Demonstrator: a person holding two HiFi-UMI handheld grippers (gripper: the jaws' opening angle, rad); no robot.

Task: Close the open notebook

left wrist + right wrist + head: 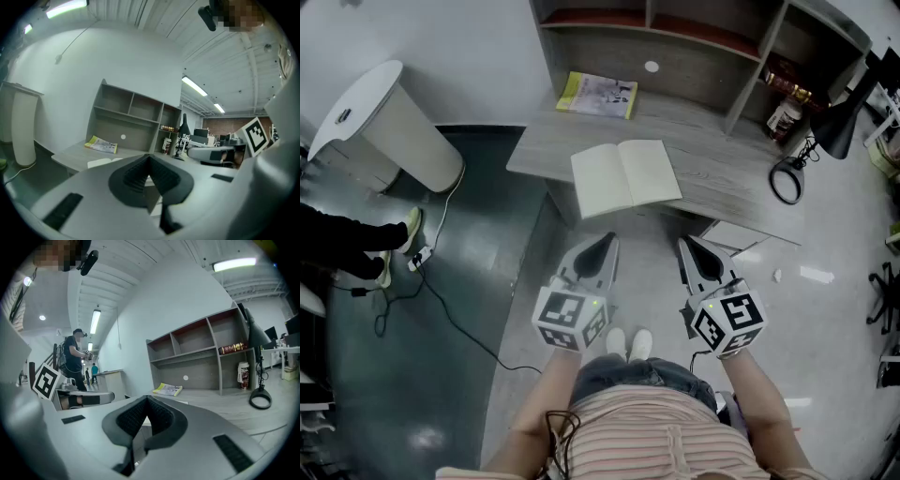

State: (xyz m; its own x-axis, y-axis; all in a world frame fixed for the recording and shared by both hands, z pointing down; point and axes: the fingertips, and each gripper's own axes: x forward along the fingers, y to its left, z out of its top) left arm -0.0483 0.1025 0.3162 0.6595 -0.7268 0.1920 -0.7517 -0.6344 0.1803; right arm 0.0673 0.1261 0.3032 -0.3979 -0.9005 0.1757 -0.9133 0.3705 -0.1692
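The open notebook (626,176) lies flat with blank cream pages near the front edge of the grey desk (727,187). Both grippers hang in front of the desk and below its edge, clear of the notebook. My left gripper (607,242) points at the notebook's near left side, jaws closed to a point with nothing held. My right gripper (687,246) is level with it, also shut and empty. In the left gripper view the notebook (101,162) shows just past the closed tips (149,157). The right gripper view shows its closed tips (147,398).
A yellow booklet (597,95) lies at the desk's back, under a shelf unit (675,28) holding bottles (783,103). A black lamp (839,122) and a cable loop (786,180) sit at the right. A white cylindrical bin (389,122) stands left, and a cable (441,300) runs over the floor.
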